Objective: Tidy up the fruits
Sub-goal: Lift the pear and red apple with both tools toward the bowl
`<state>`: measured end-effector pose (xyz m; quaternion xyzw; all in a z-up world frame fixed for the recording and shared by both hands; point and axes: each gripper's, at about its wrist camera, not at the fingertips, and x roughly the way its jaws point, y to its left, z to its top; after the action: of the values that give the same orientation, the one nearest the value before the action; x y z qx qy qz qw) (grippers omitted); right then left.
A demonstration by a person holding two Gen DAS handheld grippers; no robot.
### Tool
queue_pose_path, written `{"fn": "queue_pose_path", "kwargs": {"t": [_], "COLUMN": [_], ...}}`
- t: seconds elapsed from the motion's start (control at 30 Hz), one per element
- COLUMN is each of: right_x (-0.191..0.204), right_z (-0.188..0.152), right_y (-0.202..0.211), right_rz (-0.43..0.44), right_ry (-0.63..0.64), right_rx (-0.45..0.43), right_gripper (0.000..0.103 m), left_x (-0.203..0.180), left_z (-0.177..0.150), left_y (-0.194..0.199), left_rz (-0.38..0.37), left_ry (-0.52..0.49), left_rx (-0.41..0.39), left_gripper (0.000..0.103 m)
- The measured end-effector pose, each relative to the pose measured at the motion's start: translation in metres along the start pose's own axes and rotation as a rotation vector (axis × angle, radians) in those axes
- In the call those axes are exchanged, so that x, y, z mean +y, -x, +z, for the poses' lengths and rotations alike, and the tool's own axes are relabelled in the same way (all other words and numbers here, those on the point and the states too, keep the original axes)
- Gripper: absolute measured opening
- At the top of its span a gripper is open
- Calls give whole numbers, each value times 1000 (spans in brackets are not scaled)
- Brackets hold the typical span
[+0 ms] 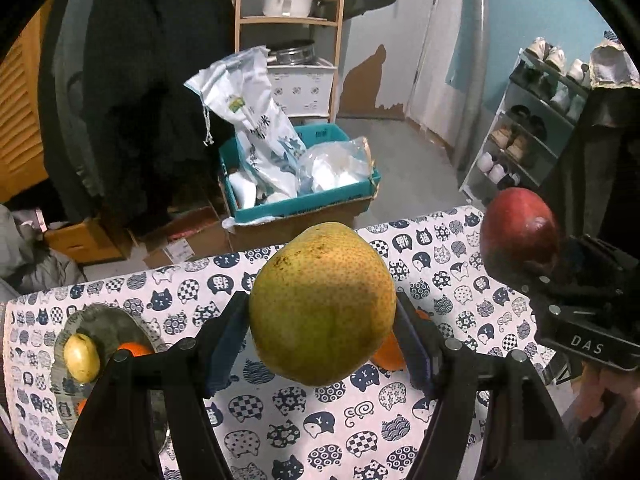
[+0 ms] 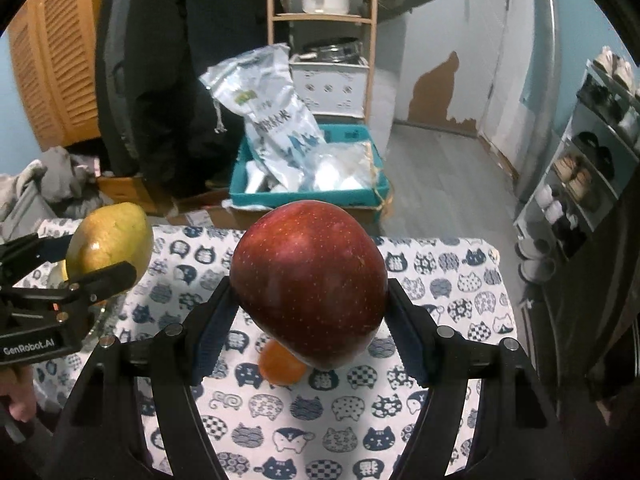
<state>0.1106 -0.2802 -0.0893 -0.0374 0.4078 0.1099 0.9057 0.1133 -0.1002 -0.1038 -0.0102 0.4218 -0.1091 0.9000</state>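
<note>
A table (image 2: 440, 272) covered with a white cloth printed with navy cat faces carries the scene. At its left edge sits a glass plate (image 1: 100, 316), holding a small yellow fruit (image 1: 82, 357) and an orange fruit (image 1: 134, 348) just beside it; another orange piece shows lower on the plate, partly hidden.

Above the middle of the table, the left gripper (image 1: 322, 320) pinches a yellow-green pear (image 1: 322, 304) between its two fingers, the pear lifted clear of the cloth. To its right, nearer the table's right edge, the right gripper (image 2: 310, 312) has its fingers closed on a dark red apple (image 2: 308, 280), also held in the air.

A small orange (image 2: 282, 366) lies on the cloth near the table's middle, under the apple in the right wrist view and partly hidden behind the pear in the left.
</note>
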Motion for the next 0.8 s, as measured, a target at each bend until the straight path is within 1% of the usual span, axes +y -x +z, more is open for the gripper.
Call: {"fn": "queue_pose_path", "kwargs": {"t": [0.17,0.3,0.47,0.8], "right_x": [18,33,56,111], "right_z": [8,16,26,42], "right_y": [8,11,14,10], "right_rz": [26,51,91,159], "right_ry": [26,46,75,153], "right_rx": [-23,-38,-54,-62], "right_gripper": [73,73,73,73], "left_x": [7,21,41,93], "left_z": [-4,-9,-12,-22], "left_y": [16,26,41,66], "left_rz": [23,21,61,115], "left_ry": [-24,-7,3,85], "left_rx": [-23,-28,-57,-84], "left_gripper": [73,73,73,73]}}
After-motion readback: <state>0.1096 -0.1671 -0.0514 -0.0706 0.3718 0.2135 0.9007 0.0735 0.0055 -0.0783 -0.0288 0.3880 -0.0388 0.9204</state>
